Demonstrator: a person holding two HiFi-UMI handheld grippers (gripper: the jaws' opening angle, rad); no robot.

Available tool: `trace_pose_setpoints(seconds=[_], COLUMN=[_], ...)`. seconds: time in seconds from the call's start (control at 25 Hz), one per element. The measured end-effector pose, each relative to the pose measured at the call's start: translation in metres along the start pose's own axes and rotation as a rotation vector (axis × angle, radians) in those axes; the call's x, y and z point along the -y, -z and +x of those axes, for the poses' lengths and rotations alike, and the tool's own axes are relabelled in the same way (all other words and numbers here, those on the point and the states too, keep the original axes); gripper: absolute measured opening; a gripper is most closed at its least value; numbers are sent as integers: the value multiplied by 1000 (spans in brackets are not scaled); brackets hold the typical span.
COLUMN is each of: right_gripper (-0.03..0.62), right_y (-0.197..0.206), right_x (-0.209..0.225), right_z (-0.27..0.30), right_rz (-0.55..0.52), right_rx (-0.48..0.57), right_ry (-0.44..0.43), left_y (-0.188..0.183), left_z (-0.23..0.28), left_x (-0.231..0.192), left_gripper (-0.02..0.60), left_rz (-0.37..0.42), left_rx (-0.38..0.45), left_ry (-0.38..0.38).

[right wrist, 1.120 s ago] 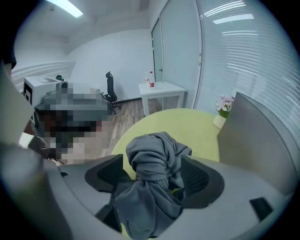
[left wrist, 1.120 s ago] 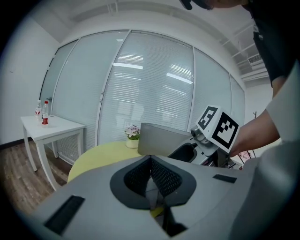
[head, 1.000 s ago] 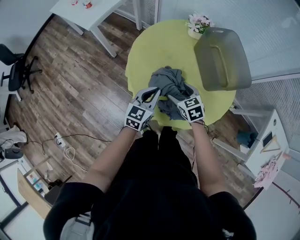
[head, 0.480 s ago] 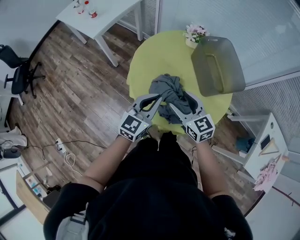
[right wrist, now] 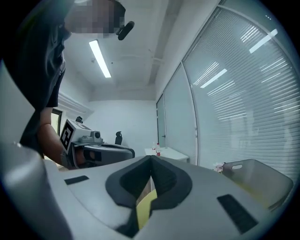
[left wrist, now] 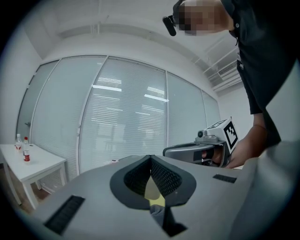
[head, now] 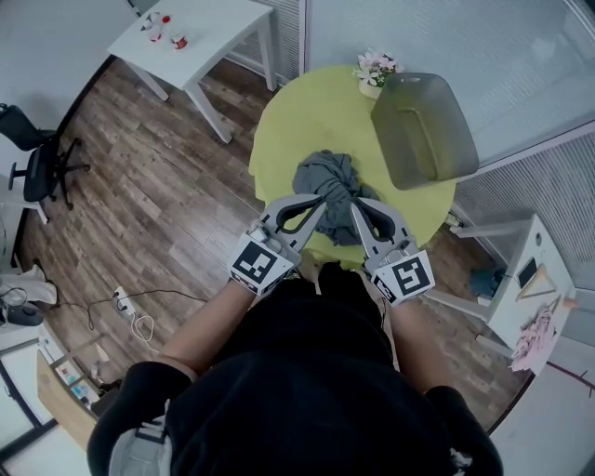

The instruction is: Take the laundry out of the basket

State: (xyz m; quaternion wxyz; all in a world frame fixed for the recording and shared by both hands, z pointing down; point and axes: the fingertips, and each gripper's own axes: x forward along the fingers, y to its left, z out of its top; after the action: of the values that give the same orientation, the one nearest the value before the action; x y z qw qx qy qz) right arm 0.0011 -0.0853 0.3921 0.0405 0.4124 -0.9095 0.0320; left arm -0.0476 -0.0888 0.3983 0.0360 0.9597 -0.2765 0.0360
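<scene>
A crumpled grey garment (head: pixel 325 179) lies in a heap on the round yellow table (head: pixel 297 102). The grey laundry basket (head: pixel 423 130) stands on the table's far right edge; I see nothing inside it. My left gripper (head: pixel 322 199) is shut, its tips at the heap's near edge. My right gripper (head: pixel 353 206) is shut too, tips over the heap's near right part. In the left gripper view the jaws (left wrist: pixel 151 157) meet with nothing between them. The right gripper view shows its jaws (right wrist: pixel 151 158) shut the same way, with the basket (right wrist: pixel 255 176) beyond.
A small flower pot (head: pixel 374 70) stands at the table's far side beside the basket. A white side table (head: pixel 200 28) with small bottles is at the upper left, an office chair (head: pixel 37 158) at the left wall, cables (head: pixel 130 302) on the wood floor, a white shelf unit (head: pixel 525 288) at the right.
Both grippers have drawn back from the grey heap toward the person. The right jaws, spread over the cloth before, have closed. The garment stays on the table.
</scene>
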Motion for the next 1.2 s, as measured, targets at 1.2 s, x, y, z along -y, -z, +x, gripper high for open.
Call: trace_pose_setpoints(seconds=[1.2], right_gripper=[23], right_y=[-7], right_x=[-10], right_z=[-11], right_rz=[2], right_rx=[19], right_ry=[28], left_y=[-5], left_z=[-5], left_x=[13], left_gripper=[9], left_rz=[14], left_rx=[8], left_ry=[35])
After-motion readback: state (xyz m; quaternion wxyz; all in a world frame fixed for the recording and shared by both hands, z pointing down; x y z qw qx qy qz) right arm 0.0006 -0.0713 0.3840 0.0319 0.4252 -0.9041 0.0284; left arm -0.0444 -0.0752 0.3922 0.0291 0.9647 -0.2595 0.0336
